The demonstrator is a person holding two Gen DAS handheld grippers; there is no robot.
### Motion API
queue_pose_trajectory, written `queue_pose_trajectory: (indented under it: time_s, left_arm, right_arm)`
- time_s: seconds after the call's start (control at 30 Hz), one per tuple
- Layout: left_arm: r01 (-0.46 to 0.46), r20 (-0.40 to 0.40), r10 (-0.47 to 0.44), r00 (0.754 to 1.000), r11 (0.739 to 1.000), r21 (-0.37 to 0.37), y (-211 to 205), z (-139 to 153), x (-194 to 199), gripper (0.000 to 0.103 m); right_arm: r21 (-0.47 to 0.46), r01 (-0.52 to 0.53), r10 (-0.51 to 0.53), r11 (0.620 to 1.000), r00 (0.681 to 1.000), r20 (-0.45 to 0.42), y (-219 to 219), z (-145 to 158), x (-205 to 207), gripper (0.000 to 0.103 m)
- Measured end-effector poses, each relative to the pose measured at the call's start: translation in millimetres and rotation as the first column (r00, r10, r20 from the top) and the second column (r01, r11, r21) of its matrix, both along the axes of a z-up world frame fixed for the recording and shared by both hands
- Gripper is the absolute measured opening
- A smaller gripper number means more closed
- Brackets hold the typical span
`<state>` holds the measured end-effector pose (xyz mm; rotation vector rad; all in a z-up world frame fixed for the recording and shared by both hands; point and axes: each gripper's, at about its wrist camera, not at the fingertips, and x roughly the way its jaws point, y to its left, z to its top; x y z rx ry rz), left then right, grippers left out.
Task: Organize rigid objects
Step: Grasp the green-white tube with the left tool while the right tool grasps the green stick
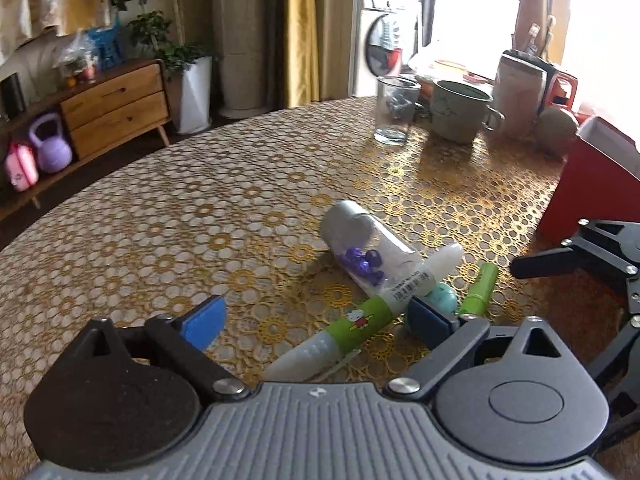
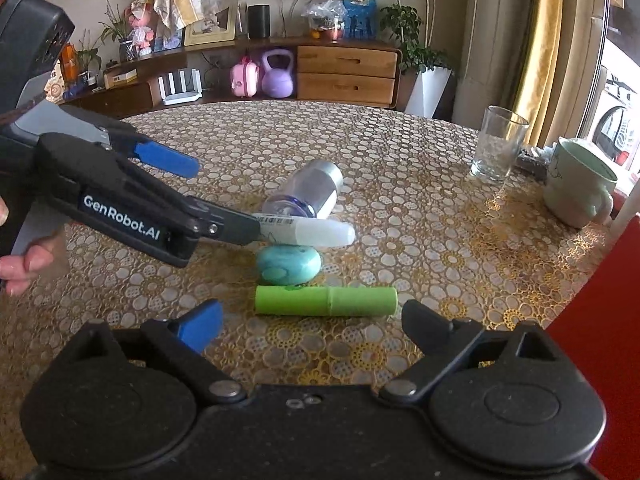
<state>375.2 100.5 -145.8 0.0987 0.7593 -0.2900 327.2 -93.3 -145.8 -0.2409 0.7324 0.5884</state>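
Both claws stand wide open and empty, angled down at a cluster mid-frame on the worktop [image 2: 400,152]. The left claw [image 1: 316,318] straddles the white tube with a green label [image 1: 352,320], apparently to take it. The right claw [image 2: 312,324] faces the plain green tube [image 2: 326,300], lying crosswise beside a teal egg [image 2: 288,265].

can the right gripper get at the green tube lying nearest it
Probably yes. The right gripper is open, and the green tube lies crosswise just ahead of its fingertips with bare tablecloth between. The teal egg sits close behind it.
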Motion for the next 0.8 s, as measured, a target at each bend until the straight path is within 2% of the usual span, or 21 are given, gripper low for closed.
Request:
queue_pose_trajectory:
  time_s: [0.17,0.3,0.33,0.63,0.8]
  left_arm:
    - [0.070,-0.034,-0.070,0.997,0.997,-0.015,-5,-5,5,0.078]
    - [0.109,-0.058,-0.110,0.992,0.994,-0.034,-8,-8,6,0.053]
    - [0.117,-0.064,-0.119,0.991,0.993,-0.033,-10,-9,5,0.049]
    - [0.126,-0.090,-0.127,0.988,0.992,-0.025,-17,-8,-8,0.025]
    - [0.110,-0.094,-0.110,0.990,0.994,-0.004,-27,-6,-25,0.022]
  right_arm:
    - [0.003,0.005,-0.005,1.000,1.000,-0.009,1,-3,6,0.089]
    - [0.002,0.007,-0.007,1.000,1.000,-0.006,0,-4,8,0.081]
    - [0.003,0.006,-0.006,1.000,1.000,-0.007,0,-4,8,0.081]
    - [0.006,0.015,-0.015,1.000,1.000,-0.004,-6,-3,-2,0.080]
    - [-0.002,0.011,-0.011,1.000,1.000,0.005,-10,1,-20,0.080]
